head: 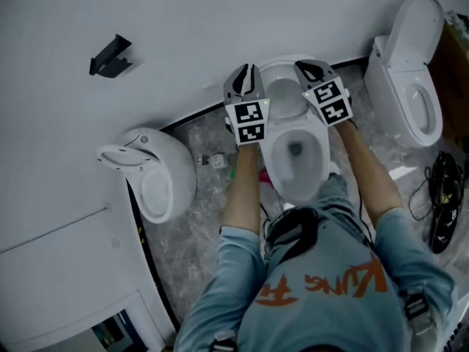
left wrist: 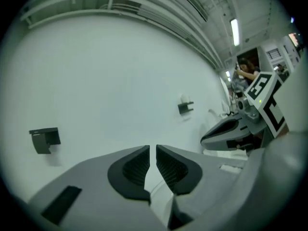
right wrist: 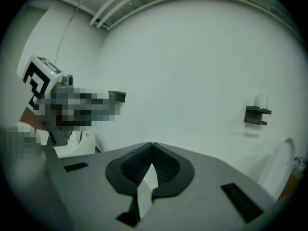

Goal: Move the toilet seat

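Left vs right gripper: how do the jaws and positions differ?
Left gripper jaws stand a narrow gap apart, white wall showing between; right gripper jaws meet at the tips. In the head view the left gripper is beside the toilet's left side, the right gripper beside its right. Shared: both point toward the wall.

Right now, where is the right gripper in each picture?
Head view: right gripper sits upper middle, over the toilet's right side.
Left gripper view: right gripper middle right, jaws pointing left.
Right gripper view: right gripper bottom middle, jaws shut.
Shared landmark: the white wall ahead, in all three.
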Demonstrator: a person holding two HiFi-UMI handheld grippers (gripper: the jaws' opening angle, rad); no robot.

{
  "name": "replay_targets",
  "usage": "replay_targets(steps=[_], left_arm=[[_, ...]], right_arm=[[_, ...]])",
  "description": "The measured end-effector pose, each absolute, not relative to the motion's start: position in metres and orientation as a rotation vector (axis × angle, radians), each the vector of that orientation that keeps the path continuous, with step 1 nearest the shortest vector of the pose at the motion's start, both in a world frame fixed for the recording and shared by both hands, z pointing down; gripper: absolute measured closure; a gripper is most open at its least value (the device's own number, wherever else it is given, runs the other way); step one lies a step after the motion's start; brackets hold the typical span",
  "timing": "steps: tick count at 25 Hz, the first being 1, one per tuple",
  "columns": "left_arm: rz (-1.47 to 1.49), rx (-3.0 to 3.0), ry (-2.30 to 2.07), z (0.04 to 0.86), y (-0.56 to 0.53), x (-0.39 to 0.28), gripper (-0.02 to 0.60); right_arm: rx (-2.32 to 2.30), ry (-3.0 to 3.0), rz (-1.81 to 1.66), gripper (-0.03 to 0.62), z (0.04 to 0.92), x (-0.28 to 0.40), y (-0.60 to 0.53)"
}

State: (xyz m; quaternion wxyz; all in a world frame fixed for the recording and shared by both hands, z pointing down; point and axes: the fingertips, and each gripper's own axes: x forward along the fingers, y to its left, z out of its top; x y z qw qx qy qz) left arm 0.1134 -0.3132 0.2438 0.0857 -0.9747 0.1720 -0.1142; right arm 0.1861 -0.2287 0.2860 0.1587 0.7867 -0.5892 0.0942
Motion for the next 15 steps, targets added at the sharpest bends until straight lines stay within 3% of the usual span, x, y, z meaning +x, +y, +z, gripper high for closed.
replay_targets(steps=[2, 6, 15], left_arm=[[-0.215, -3.003, 0.604, 0.216, -0.311, 0.088, 0.575], [0.037, -3.136, 0.641, 0.168, -0.284, 0.042, 0.58], [0.033, -3.152, 0.531, 0.174, -0.253, 0.013, 0.58]], right_arm=[[2.32, -1.743, 0.257, 0.594, 0.257, 0.177, -0.223], [2.443, -1.921, 0.187, 0.595, 0.198, 0.145, -0.209], [2.533, -1.799, 0.155, 0.595, 0.187, 0.101, -0.189]])
